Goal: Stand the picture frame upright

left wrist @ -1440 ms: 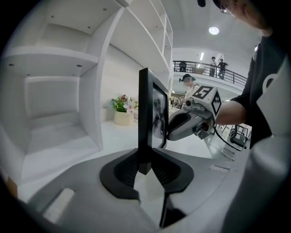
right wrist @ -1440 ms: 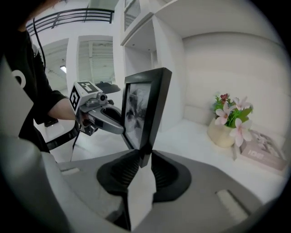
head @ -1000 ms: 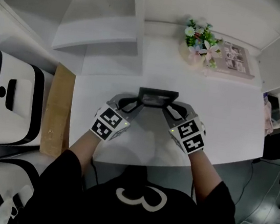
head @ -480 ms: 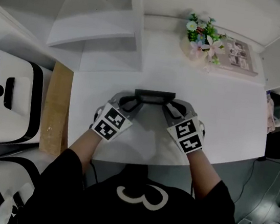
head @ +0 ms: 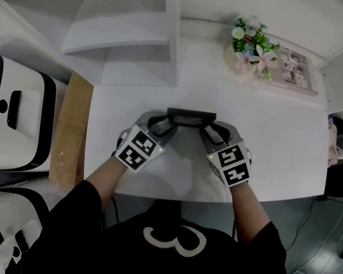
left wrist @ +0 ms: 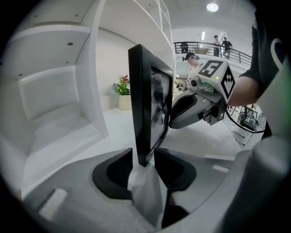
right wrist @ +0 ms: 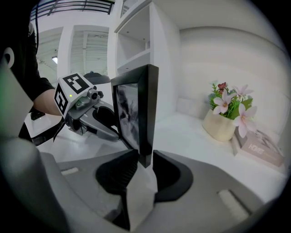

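At mid white worktop (head: 271, 147), flanking an upright black rectangular picture frame (head: 191, 117), long axis level, side to side; left claw (head: 168, 121) at its left end, right claw (head: 209, 127) at its right, equally near; jaws just opening, loose beside the edges, gripping nothing.

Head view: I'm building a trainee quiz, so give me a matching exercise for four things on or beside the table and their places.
Things: 1 picture frame; 2 flower pot; 3 pink book; 4 wooden board.
Places: A lying flat at back right of the table; B along the table's left edge; C standing upright near the front; D back, just left of the book.
Pairs: 1-C; 2-D; 3-A; 4-B.
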The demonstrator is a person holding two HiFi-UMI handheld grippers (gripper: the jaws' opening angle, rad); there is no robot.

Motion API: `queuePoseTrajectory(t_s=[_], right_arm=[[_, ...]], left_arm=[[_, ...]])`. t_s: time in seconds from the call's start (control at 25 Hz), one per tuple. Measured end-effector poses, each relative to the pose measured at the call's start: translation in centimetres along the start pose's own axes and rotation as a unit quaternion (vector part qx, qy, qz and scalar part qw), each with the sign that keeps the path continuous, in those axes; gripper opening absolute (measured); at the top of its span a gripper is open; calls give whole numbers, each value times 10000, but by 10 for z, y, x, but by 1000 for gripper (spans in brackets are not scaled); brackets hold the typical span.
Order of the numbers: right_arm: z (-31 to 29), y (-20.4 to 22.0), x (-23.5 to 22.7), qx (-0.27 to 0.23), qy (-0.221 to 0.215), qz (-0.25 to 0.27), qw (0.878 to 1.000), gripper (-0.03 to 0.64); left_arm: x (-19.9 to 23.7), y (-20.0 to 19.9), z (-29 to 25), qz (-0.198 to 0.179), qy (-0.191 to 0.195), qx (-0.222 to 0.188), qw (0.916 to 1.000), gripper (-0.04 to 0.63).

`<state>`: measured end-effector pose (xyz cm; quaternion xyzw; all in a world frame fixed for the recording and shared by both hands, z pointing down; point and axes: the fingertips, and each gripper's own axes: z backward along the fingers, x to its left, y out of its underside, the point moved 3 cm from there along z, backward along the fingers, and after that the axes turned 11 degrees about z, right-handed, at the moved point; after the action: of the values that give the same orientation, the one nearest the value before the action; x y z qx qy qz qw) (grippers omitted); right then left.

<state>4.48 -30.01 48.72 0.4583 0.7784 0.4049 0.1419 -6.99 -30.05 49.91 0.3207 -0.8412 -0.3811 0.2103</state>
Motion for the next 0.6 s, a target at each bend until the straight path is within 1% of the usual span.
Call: queuePoseTrajectory(t_s=[0.24, 0.36, 0.48, 0.6], right_arm=[[4, -2, 0, -32, 13, 25, 10000, 129], [11, -4, 1, -40, 32, 43, 10000, 146], [25, -3, 3, -23, 32, -72, 10000, 147], [49, 0, 2, -158, 101, -422, 9989, 147]], left_arm=[[0, 0, 4, 71, -13, -37, 10000, 171], [0, -4, 10, 182, -42, -149, 9997, 190], [0, -6, 21, 465, -69, -211, 9987, 210], [-3, -2, 41, 908, -163, -150, 9956, 219]])
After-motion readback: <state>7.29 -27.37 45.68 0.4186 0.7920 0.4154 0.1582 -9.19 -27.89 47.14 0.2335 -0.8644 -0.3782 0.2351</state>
